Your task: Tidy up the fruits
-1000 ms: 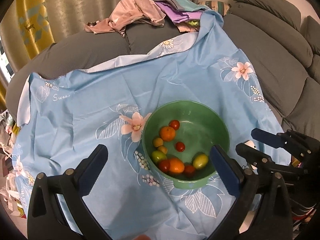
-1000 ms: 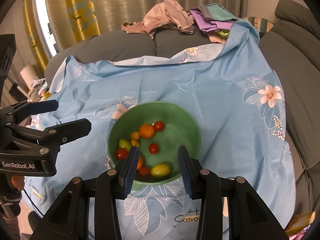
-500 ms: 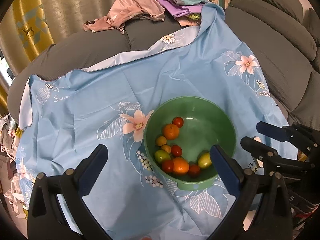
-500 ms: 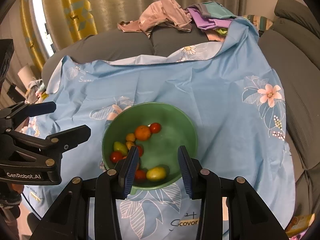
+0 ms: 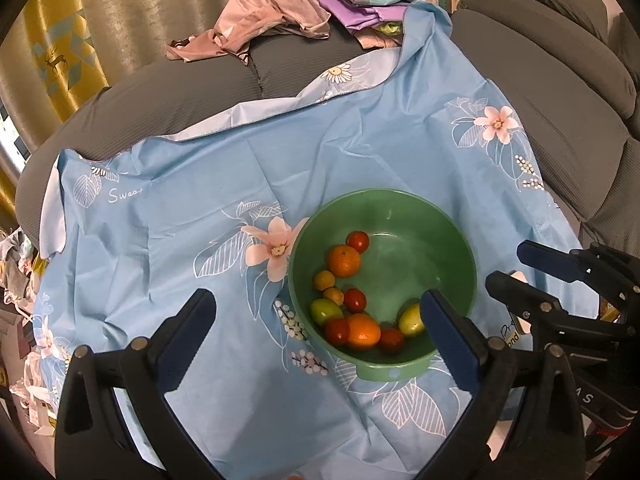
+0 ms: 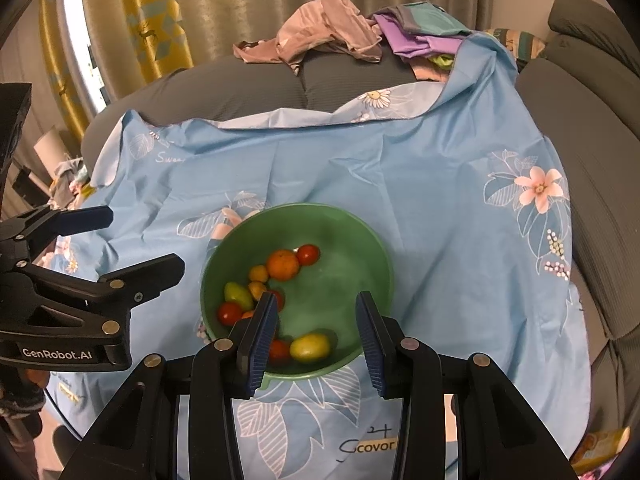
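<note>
A green bowl (image 5: pixel 448 232) sits on a blue floral cloth (image 5: pixel 240 184) and holds several small fruits: an orange (image 5: pixel 344 261), red tomatoes (image 5: pixel 357 241) and a yellow-green fruit (image 5: pixel 411 320). My left gripper (image 5: pixel 316 320) is open wide and empty, above the bowl's near left side. My right gripper (image 6: pixel 316 332) is open and empty over the bowl's (image 6: pixel 360 232) near rim, with the yellow-green fruit (image 6: pixel 310 346) between its fingers in view. The right gripper also shows in the left wrist view (image 5: pixel 520 264), and the left one in the right wrist view (image 6: pixel 116 240).
The cloth covers a grey sofa (image 5: pixel 560 92). A heap of pink and purple clothes (image 5: pixel 280 24) lies at the back. Curtains (image 6: pixel 200 8) hang behind. Clutter lies on the floor at the left (image 5: pixel 16 248).
Both grippers have drawn back a little from the bowl and shifted; the bowl sits slightly lower and further right in the left view. The fruits have not moved.
</note>
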`<state>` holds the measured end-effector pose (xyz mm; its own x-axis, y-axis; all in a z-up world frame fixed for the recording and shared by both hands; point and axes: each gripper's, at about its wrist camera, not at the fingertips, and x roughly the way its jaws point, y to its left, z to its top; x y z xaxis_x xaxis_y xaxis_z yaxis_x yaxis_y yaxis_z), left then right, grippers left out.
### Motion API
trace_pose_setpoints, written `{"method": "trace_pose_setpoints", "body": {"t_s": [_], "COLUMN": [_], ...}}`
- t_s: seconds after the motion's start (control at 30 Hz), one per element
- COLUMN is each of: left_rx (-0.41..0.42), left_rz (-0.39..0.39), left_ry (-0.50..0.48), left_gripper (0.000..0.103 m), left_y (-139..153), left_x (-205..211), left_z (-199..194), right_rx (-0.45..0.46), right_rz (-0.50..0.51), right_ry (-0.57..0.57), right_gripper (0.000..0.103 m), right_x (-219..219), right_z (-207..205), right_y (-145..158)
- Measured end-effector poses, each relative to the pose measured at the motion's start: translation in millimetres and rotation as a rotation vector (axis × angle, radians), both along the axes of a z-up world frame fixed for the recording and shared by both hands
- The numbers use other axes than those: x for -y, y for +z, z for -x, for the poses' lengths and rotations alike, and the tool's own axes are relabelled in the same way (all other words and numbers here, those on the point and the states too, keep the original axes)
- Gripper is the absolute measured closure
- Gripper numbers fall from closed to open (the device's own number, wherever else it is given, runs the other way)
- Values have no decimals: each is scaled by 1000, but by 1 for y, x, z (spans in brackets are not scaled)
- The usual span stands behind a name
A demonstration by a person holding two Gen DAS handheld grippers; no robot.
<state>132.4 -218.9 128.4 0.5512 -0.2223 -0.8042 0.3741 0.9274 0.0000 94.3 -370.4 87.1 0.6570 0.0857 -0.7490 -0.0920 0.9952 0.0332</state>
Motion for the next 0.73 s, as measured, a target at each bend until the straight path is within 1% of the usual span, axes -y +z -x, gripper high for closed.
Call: {"method": "trace_pose_setpoints", "body": {"t_s": [0.3, 0.73], "left_rx": [0, 7], "left_rz": [-9, 14], "left_ry": [5, -11], "left_gripper": [1, 1], "left_y": [-2, 0], "left_x": [2, 6], "left_z": [0, 1], "right_rx": [0, 0], "right_rz": [5, 6], "right_ry": [-2, 0], "right_gripper": [62, 62], "right_x": [-1, 0], "right_z": [1, -1], "right_y": [0, -1]}}
